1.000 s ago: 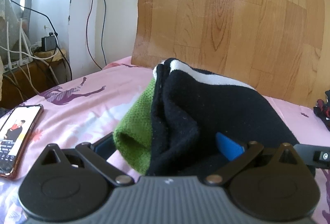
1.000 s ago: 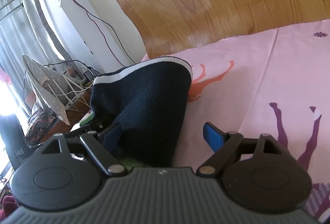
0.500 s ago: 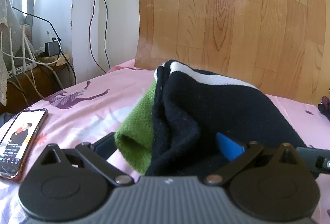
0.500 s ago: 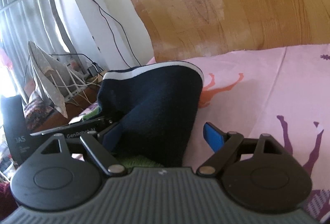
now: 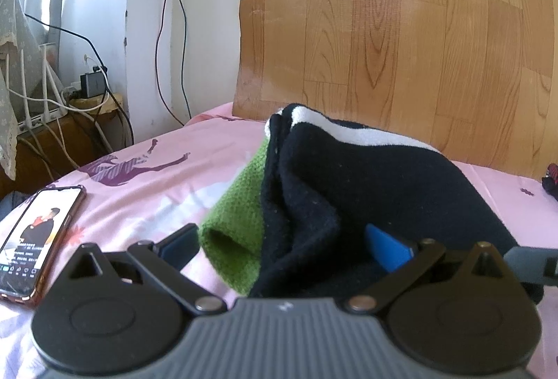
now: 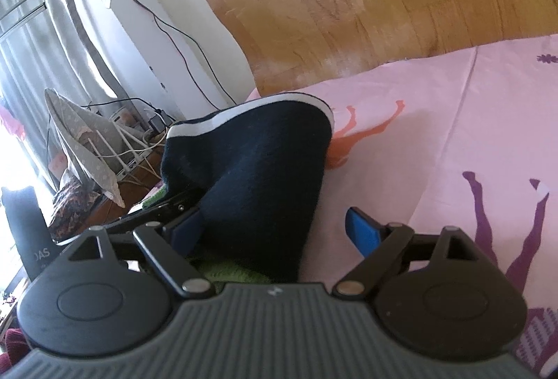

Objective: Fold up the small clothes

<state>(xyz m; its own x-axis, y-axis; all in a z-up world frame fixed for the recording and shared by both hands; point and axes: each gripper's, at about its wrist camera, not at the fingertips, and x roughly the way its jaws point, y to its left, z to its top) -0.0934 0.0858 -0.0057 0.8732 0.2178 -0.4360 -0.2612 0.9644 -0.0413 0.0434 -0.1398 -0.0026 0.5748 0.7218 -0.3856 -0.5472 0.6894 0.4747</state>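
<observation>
A dark navy garment (image 5: 376,190) with a white band along its upper edge is bunched on the pink bed sheet (image 5: 146,190), in front of a wood-grain panel (image 5: 401,30); a green knitted piece (image 5: 237,232) lies folded against its left side, its rolled edge facing the camera. The left claw (image 5: 282,244) has its fingers spread wide with both fabrics lying between them; whether they press the cloth I cannot tell. The right claw (image 6: 275,227) is also spread; the navy garment (image 6: 258,169) fills the space by its left finger, its blue right finger (image 6: 362,230) stands apart over bare sheet; a true grip cannot be told. A phone (image 5: 38,232) with a lit screen lies on the sheet to the left; cables (image 5: 87,93) hang by the white wall.
</observation>
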